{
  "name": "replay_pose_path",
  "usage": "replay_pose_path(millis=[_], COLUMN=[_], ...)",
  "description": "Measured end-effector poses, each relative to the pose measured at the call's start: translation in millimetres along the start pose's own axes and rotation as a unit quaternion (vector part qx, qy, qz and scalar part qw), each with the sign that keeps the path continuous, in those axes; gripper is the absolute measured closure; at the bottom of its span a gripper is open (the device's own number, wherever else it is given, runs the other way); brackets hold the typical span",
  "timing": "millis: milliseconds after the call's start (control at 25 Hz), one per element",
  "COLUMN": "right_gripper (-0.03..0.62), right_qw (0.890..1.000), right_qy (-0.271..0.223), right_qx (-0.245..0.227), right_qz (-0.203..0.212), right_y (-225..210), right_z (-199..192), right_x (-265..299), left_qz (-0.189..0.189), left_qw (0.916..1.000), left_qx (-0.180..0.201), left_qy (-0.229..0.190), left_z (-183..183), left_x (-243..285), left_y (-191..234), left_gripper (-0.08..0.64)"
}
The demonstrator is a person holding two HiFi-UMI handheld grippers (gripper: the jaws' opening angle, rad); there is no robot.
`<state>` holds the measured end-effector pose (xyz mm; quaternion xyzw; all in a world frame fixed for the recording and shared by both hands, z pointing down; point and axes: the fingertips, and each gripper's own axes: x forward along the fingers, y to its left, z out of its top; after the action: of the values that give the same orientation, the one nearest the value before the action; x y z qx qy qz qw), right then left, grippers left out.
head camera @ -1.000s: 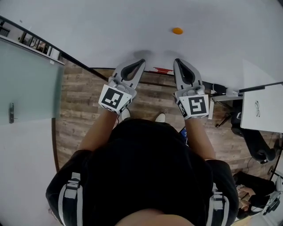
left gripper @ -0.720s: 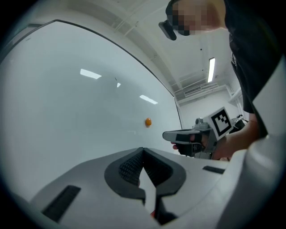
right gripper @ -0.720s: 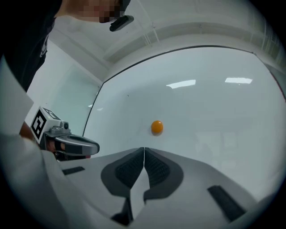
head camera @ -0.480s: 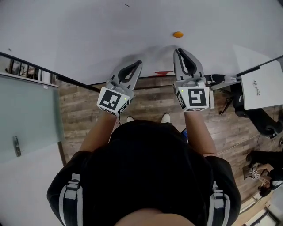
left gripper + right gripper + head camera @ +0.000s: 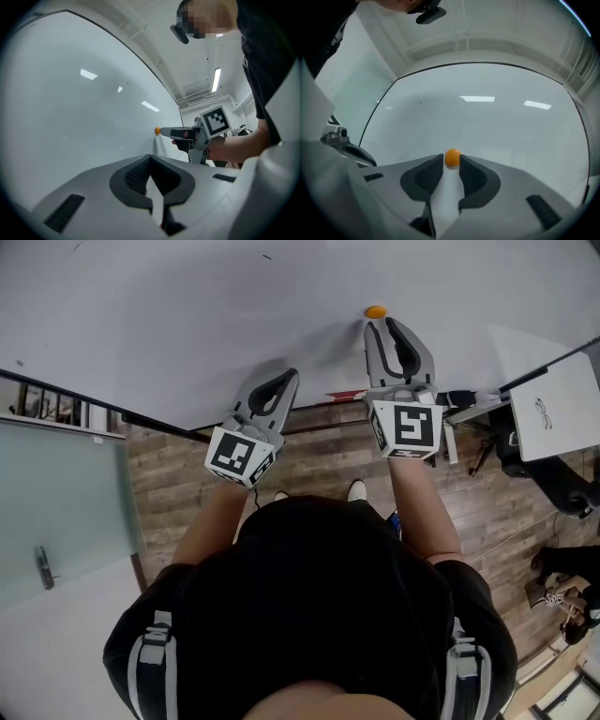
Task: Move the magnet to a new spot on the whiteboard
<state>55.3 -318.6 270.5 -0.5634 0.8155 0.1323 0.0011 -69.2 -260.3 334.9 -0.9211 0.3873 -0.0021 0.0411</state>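
Jaws, right gripper (image 5: 451, 165): opening, tips standing either side of the orange magnet (image 5: 452, 157), no firm grip seen. Magnet sits on the whiteboard (image 5: 497, 122), toward its right. Jaws, left gripper (image 5: 150, 158): closed, empty, near the board, well left of the magnet. Wood floor (image 5: 309, 451) below.

Orange magnet (image 5: 375, 311) on white whiteboard (image 5: 187, 315)

The whiteboard (image 5: 187, 324) runs off the head view's top and side edges, and the dark speck (image 5: 267, 256) on it, up left of the magnet (image 5: 376, 311), is too small to tell. Whether the opening jaws of the right gripper (image 5: 451, 163) touch the magnet between them cannot be told.
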Motion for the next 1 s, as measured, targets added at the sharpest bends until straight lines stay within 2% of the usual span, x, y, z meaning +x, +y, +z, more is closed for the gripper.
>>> replay_pose_path(millis=[280, 800, 1000], right_gripper=[0.451, 0.469, 0.472], right_qw=[1.0, 0.998, 0.998], right_qy=[-0.003, -0.001, -0.005], right_qx=[-0.003, -0.028, -0.031], right_qz=[-0.016, -0.057, -0.058], right_y=[-2.6, -3.7, -2.8], right_z=[3.4, 3.6, 3.1], right_x=[7.9, 15.8, 16.1], left_qz=[0.007, 0.017, 0.018], left_qw=[1.0, 0.9997, 0.9996], left_qx=[-0.005, -0.018, -0.021], left_qy=[0.003, -0.003, -0.003], left_z=[-3.2, -4.8, -7.4], left_x=[-5.7, -18.8, -20.3], left_y=[3.4, 13.3, 14.5], left_gripper=[0.558, 0.558, 0.558])
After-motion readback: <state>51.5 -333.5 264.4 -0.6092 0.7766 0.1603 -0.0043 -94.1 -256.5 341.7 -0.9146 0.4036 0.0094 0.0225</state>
